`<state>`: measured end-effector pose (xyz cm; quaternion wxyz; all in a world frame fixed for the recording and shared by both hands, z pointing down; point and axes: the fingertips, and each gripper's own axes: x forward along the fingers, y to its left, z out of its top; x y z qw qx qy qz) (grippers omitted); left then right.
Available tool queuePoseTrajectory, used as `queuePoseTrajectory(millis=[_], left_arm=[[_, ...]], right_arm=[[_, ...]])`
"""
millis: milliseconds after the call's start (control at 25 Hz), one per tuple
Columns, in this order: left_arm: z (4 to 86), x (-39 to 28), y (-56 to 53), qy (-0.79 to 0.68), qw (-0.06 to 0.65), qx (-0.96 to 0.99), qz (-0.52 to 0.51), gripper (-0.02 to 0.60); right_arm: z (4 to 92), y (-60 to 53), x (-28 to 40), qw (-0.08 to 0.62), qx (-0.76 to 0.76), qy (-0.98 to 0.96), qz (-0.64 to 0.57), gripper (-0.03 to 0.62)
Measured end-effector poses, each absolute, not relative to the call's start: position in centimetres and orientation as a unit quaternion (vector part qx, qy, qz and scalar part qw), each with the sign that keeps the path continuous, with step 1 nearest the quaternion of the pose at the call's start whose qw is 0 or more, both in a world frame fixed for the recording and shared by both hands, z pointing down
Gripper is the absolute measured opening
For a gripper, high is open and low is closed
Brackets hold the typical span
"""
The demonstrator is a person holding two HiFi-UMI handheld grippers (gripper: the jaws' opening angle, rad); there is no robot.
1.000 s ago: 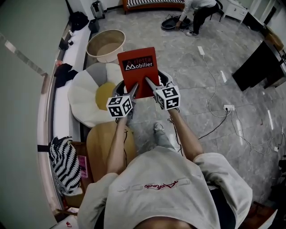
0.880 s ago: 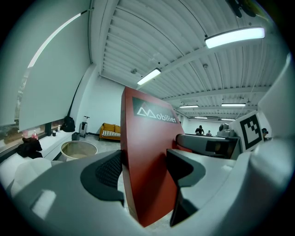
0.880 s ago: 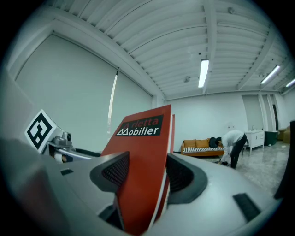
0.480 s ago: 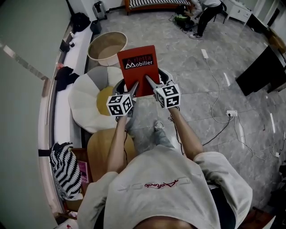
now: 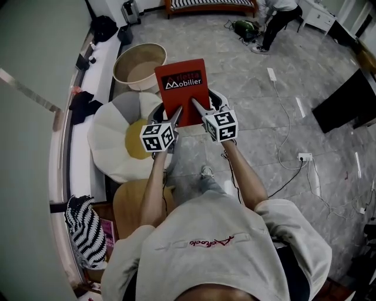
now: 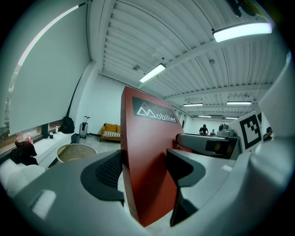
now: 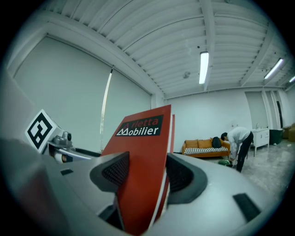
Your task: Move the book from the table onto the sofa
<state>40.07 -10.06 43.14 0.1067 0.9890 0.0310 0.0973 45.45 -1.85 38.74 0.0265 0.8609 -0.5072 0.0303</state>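
Carrying the book (image 5: 181, 88) toward the sofa (image 5: 205, 6).
The left gripper (image 5: 175, 113) and right gripper (image 5: 196, 106) are both clamping it; the floor (image 5: 258, 117) is sliding back underfoot, and the sofa is still far off.

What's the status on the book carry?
Left gripper, right gripper: both shut on red book. Book upright, in the air. Sofa far ahead, person bending beside it.

place: open office hall | marble floor (image 5: 247, 106) | strip lights (image 7: 203, 67) | sofa (image 7: 205, 148)
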Motion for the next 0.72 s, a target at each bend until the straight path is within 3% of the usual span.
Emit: queuePoseTrajectory(millis=[720], left_arm=[[42.5, 53.1, -15.1, 0.001, 0.107, 0.989, 0.105, 0.296]], right_arm=[[38.4, -7.1, 59.0, 0.018, 0.847, -0.530, 0.040, 0.252]])
